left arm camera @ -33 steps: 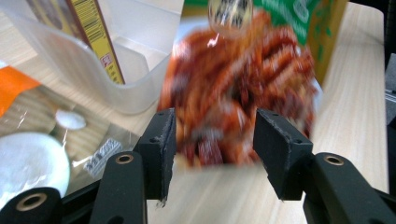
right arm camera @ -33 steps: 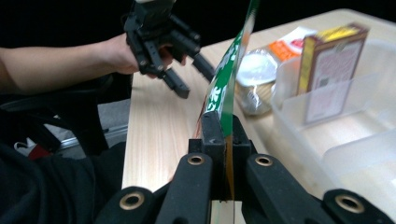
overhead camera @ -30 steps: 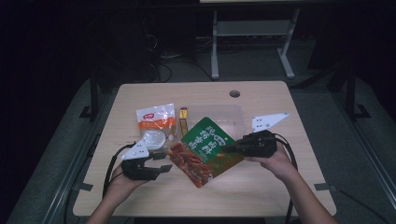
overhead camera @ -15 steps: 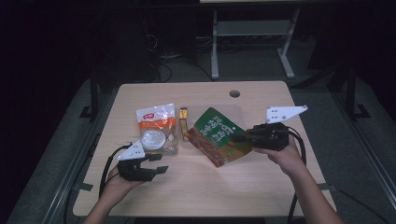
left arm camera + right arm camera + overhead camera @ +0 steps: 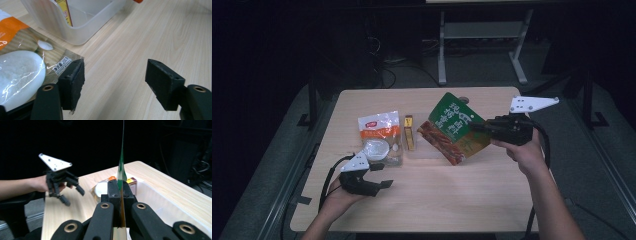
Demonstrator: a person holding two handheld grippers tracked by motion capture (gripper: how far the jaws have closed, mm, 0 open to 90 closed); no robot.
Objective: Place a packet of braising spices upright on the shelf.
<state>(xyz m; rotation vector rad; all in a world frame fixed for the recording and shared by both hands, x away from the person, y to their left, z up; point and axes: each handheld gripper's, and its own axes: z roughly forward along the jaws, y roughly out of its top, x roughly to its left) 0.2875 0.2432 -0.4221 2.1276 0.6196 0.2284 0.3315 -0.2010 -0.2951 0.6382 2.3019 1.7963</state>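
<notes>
My right gripper (image 5: 475, 128) is shut on the edge of a green snack bag (image 5: 453, 126) and holds it tilted above the table. In the right gripper view the bag (image 5: 121, 167) stands edge-on between the closed jaws of that gripper (image 5: 121, 188). My left gripper (image 5: 382, 176) rests low at the table's front left. Its jaws have just been opening, and bare wood lies between them in the left gripper view (image 5: 115, 85). An orange-and-white bag (image 5: 380, 137) picturing a white bowl lies just beyond it, and its corner (image 5: 22, 65) touches the left jaw.
A clear plastic container (image 5: 82, 22) sits mid-table under the lifted bag, with a slim yellow box (image 5: 410, 132) at its left wall. The wooden table (image 5: 462, 200) has open surface at front and right. Dark floor and a metal stand (image 5: 482, 45) lie behind.
The right gripper has lifted the green bag up and to the right, off the table and away from the left gripper. The left jaws stand wider apart.
</notes>
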